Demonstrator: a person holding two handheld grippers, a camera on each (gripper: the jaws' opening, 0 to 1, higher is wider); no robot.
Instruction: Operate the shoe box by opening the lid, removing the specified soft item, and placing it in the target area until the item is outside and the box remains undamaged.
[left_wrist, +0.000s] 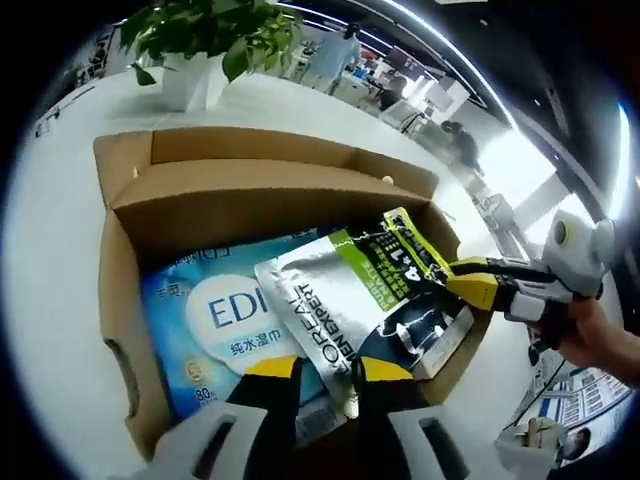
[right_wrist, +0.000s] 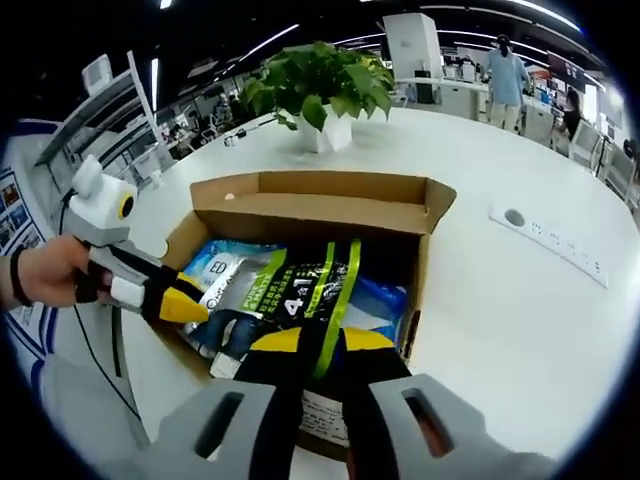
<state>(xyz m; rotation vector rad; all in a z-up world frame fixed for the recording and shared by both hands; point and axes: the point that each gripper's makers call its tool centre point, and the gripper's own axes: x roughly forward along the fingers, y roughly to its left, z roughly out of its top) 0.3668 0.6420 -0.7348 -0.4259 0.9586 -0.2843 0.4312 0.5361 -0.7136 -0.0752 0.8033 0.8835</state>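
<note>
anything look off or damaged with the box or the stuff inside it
Nothing looks damaged. The brown cardboard shoe box sits open on the white table, flaps intact. The silver and green soft pouch lies tilted across the blue wet-wipes pack, with the right gripper at its upper edge.

Blue wipes pack (left_wrist: 215, 325) lies partly hidden under the silver pouch (left_wrist: 345, 300).

A white desk (right_wrist: 520, 300) carries a potted plant (right_wrist: 320, 85) with green leaves in a white pot, standing beyond the far edge. A long white strip (right_wrist: 545, 238) with a round hole lies flat on the desk. People (right_wrist: 503, 72) stand in the background office.
</note>
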